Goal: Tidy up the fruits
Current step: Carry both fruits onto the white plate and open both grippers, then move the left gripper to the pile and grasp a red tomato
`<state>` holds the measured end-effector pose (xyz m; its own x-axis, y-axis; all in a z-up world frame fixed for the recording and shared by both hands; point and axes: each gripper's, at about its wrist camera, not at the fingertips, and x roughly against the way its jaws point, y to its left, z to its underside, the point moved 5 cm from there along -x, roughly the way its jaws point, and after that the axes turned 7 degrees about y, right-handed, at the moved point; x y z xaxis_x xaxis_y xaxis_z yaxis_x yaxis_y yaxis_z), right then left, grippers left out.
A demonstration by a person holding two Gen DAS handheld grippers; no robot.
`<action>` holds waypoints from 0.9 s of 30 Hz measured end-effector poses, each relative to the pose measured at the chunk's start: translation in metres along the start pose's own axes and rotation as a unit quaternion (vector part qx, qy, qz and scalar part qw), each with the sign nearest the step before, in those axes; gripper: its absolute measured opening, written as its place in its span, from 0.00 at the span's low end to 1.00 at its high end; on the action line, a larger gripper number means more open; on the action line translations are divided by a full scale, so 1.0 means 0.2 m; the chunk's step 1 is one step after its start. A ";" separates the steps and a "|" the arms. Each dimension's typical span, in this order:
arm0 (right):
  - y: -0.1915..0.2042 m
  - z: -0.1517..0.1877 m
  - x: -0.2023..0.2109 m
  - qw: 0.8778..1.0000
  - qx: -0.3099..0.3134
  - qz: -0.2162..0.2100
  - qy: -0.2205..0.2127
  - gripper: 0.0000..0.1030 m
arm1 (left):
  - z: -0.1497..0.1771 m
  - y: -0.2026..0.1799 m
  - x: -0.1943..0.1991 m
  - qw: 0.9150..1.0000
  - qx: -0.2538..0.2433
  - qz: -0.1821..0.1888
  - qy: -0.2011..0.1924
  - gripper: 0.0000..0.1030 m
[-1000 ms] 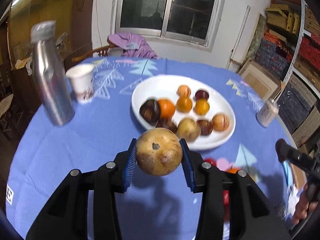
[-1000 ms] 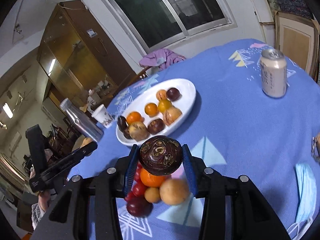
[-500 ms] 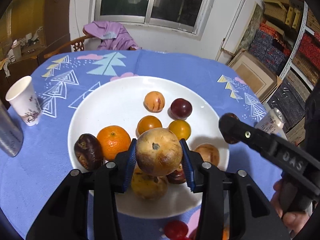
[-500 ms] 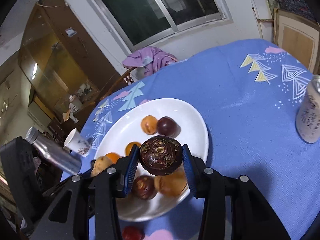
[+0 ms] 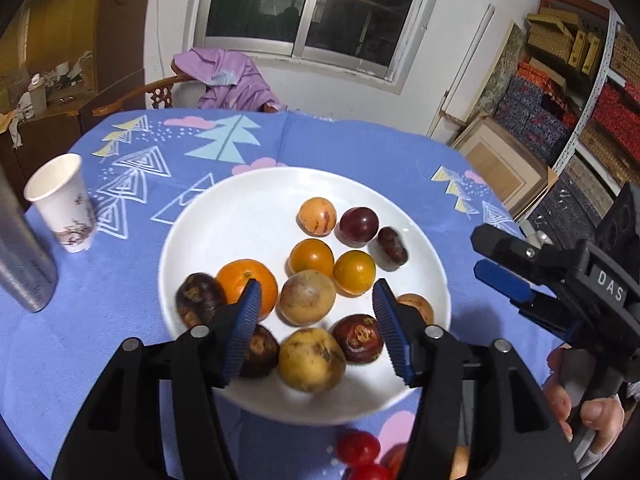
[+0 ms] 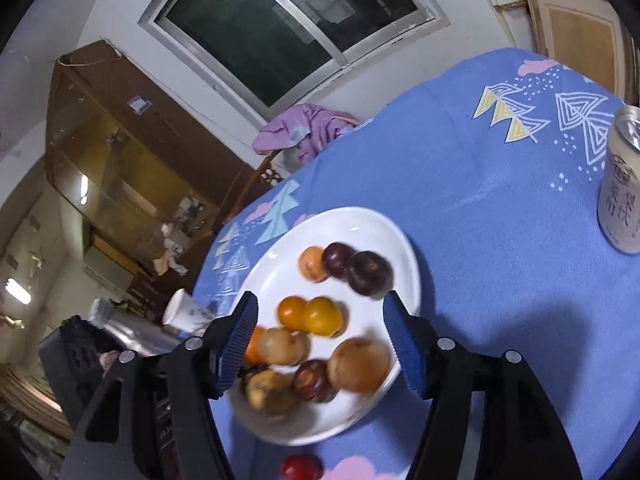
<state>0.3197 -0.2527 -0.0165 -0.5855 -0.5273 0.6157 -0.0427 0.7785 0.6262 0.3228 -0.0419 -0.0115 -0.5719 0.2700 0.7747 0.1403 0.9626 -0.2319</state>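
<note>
A white plate (image 5: 248, 216) (image 6: 360, 220) on the blue cloth holds several fruits. My left gripper (image 5: 316, 284) hovers over its near side with jaws opening and nothing gripped. Below the gap, a round tan fruit (image 5: 307, 298) (image 6: 282, 346) lies free on the plate, beside an orange (image 5: 248, 284). My right gripper (image 6: 320, 298) (image 5: 486, 258) is over the plate's right side, jaws also opening and empty. A dark purple fruit (image 6: 369, 273) (image 5: 392, 244) rests near the plate's far right rim, next to a plum (image 6: 336, 258). A hand (image 5: 592, 412) holds the right gripper.
Red tomatoes (image 5: 358, 449) (image 6: 300, 468) lie loose on the cloth just before the plate. A paper cup (image 5: 62, 204) and a metal bottle (image 5: 24, 264) stand at the left, a drinks can (image 6: 622, 184) at the right. A chair with a purple garment (image 5: 228, 76) is behind the table.
Both grippers moved forward over the plate and opened. The tan fruit left the left gripper's pads and the dark purple fruit left the right one's; both now lie on the plate.
</note>
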 end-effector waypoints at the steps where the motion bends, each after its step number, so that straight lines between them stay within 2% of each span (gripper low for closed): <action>1: 0.02 0.03 0.03 1.000 0.003 -0.004 0.002 0.67 | 0.02 0.00 0.05 1.000 -0.002 -0.006 -0.005 0.63; 2: 0.04 0.06 0.07 1.000 0.008 -0.004 0.002 0.69 | 0.05 0.00 0.10 1.000 -0.006 -0.012 -0.012 0.67; 5: 0.05 0.18 0.17 1.000 0.022 0.000 0.004 0.73 | 0.21 0.01 0.21 0.999 -0.024 -0.033 -0.024 0.69; 9: -0.03 0.36 0.26 1.000 0.025 0.006 0.013 0.73 | 0.46 0.03 0.23 0.998 -0.038 -0.049 -0.007 0.69; 11: -0.08 0.42 0.29 1.000 0.018 0.007 0.019 0.73 | 0.53 0.03 0.20 0.998 -0.035 -0.052 0.007 0.69; 17: -0.17 0.46 0.34 0.999 -0.016 -0.014 0.024 0.73 | 0.54 -0.02 0.09 0.999 -0.010 -0.029 0.039 0.69; 22: -0.16 0.45 0.36 0.999 -0.011 -0.020 0.026 0.75 | 0.54 -0.08 0.02 0.997 -0.025 -0.051 0.055 0.69; 24: -0.16 0.45 0.37 0.999 -0.016 -0.019 0.026 0.80 | 0.55 -0.09 -0.01 0.996 -0.027 -0.049 0.067 0.69; 27: -0.17 0.45 0.36 0.999 -0.024 -0.022 0.030 0.80 | 0.54 -0.09 -0.03 0.996 -0.021 -0.047 0.071 0.67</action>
<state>0.2051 -0.2872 -0.0371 -0.5348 -0.5815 0.6131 -0.0287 0.7377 0.6745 0.2356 -0.0644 -0.0758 -0.4637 0.1760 0.8683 0.1263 0.9832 -0.1318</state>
